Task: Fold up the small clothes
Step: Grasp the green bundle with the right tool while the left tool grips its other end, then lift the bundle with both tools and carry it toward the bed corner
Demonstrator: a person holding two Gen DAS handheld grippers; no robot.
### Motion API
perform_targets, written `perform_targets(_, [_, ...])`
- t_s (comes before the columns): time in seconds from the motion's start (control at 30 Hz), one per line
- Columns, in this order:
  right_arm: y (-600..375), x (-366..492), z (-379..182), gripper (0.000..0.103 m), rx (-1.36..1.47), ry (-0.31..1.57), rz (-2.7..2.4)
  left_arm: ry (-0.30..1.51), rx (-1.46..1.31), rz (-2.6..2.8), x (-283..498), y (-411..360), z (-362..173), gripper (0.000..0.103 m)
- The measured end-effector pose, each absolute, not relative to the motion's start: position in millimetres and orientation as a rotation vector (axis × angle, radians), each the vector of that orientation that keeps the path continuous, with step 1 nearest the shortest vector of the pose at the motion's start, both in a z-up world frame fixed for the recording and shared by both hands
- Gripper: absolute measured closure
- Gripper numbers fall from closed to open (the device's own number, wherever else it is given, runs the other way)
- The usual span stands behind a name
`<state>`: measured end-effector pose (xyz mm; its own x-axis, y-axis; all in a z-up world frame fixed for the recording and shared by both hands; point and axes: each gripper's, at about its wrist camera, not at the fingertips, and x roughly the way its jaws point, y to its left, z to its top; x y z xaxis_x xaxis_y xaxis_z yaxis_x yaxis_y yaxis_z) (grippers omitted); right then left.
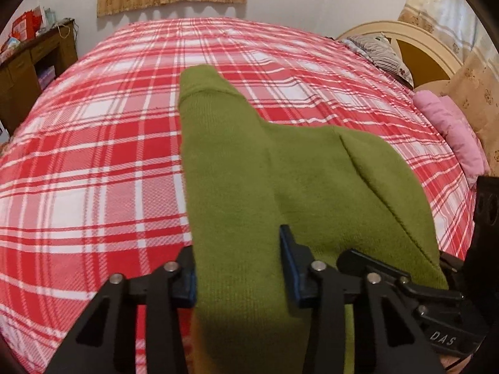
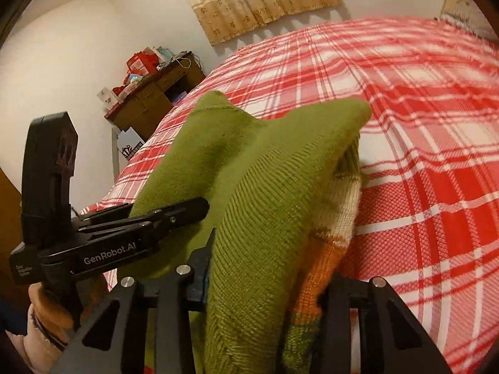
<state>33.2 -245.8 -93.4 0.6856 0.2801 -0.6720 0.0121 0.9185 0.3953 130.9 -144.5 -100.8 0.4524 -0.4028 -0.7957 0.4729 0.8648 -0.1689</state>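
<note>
My left tongs [image 1: 240, 268] are clamped on a thick fold of the green knit sweater [image 1: 249, 162], cloth bunched between the two fingers. My right tongs [image 2: 268, 283] grip another part of the same sweater [image 2: 255, 187], the knit packed tight between their fingers, with an orange and cream striped band [image 2: 336, 227] showing at the right edge. The two pairs sit close together; in the right wrist view the left tongs [image 2: 174, 212] appear just to the left. I judge I hold it by two points so the sweater hangs or drags flat for a fold. It trails away from me onto the red plaid bed [image 1: 93, 155]. Further right lie a pink pillow [image 1: 452, 134] and the headboard [image 1: 414, 43]; far left stands a cluttered wooden desk [image 1: 34, 65].
</note>
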Motion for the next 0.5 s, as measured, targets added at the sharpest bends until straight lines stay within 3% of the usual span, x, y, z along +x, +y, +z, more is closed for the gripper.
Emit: perform_targets(0.5, [-176.2, 15.1, -57.3, 0.064, 0.407, 0.733, 0.262, 0.872, 0.039, -0.407, 101.5, -81.7, -68.3, 0.061])
